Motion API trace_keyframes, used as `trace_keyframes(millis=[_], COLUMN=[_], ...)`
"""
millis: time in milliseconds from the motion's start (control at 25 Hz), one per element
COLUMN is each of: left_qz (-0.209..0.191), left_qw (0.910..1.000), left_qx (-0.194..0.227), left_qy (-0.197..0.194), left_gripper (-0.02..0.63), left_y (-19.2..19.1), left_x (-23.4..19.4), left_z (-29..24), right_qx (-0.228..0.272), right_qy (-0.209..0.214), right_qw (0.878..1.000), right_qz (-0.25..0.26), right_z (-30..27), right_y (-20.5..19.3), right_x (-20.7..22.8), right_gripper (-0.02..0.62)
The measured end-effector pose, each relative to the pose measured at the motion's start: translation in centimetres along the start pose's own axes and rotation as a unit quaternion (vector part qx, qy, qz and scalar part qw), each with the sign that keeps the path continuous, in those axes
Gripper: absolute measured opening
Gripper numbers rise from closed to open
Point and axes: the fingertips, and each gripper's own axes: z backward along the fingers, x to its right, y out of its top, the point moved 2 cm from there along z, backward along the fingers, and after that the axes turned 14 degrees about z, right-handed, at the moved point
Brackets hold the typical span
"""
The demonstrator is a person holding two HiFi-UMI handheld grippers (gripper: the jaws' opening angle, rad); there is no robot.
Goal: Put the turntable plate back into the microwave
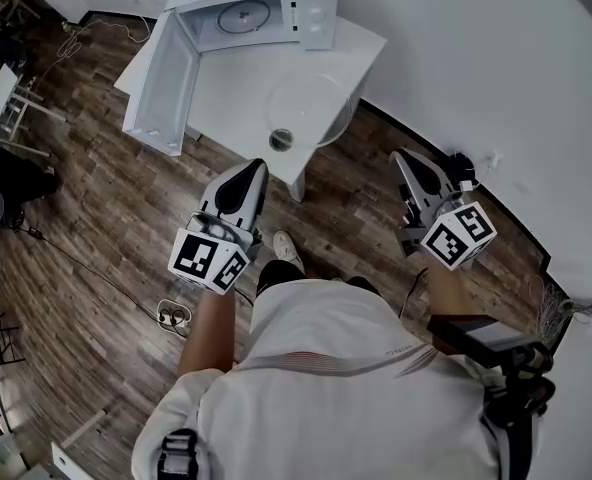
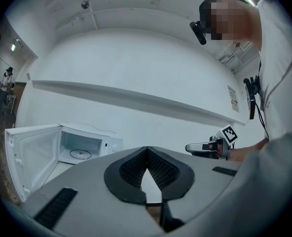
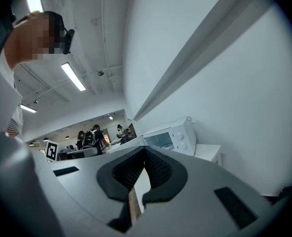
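Observation:
The clear glass turntable plate (image 1: pixel 312 109) lies flat on the white table (image 1: pixel 226 103), in front of the white microwave (image 1: pixel 261 6). The microwave door (image 1: pixel 162 80) hangs wide open to the left, and a roller ring (image 1: pixel 244 14) lies in the cavity. My left gripper (image 1: pixel 253 167) hovers short of the table's near edge, shut and empty. My right gripper (image 1: pixel 402 157) is off to the right over the wood floor, shut and empty. In the left gripper view the pads (image 2: pixel 158 168) meet, with the open microwave (image 2: pixel 84 147) ahead on the left. The right gripper view has the microwave (image 3: pixel 173 136) ahead.
A small round object (image 1: pixel 281 139) sits at the table's near edge by the plate. A white wall (image 1: pixel 496 78) runs along the right. A power strip and cable (image 1: pixel 173 315) lie on the floor at left. People (image 3: pixel 91 137) stand far off in the room.

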Motion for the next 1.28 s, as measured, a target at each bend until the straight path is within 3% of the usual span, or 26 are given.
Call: trace_keyframes(millis=[400, 600, 840, 1080, 1280], left_qz=[0.018, 0.029, 0.035, 0.043, 0.041], left_qw=[0.9994, 0.9984, 0.9973, 0.9962, 0.9920], left_qx=[-0.025, -0.043, -0.064, -0.067, -0.091], left_qy=[-0.018, -0.022, -0.002, 0.037, 0.077], left_gripper=[0.011, 0.011, 0.011, 0.011, 0.011], left_y=[2.4, 1.9, 0.2, -2.2, -5.2], left_x=[-9.7, -11.5, -13.0, -14.0, -15.7], left_z=[-3.0, -4.6, -7.5, -10.5, -12.2], right_qx=[-0.023, -0.038, -0.074, -0.127, -0.125], right_qy=[-0.029, -0.046, -0.034, -0.005, 0.033], right_qw=[0.999, 0.995, 0.986, 0.962, 0.922], right_qz=[-0.032, -0.082, -0.143, -0.241, -0.366], right_z=[-9.4, -11.0, -12.4, -13.6, -15.0], right_y=[-0.8, -2.7, -7.3, -15.8, -23.2], right_x=[0.9, 3.4, 8.4, 13.6, 15.8], right_gripper=[0.005, 0.006, 0.067, 0.173, 0.192])
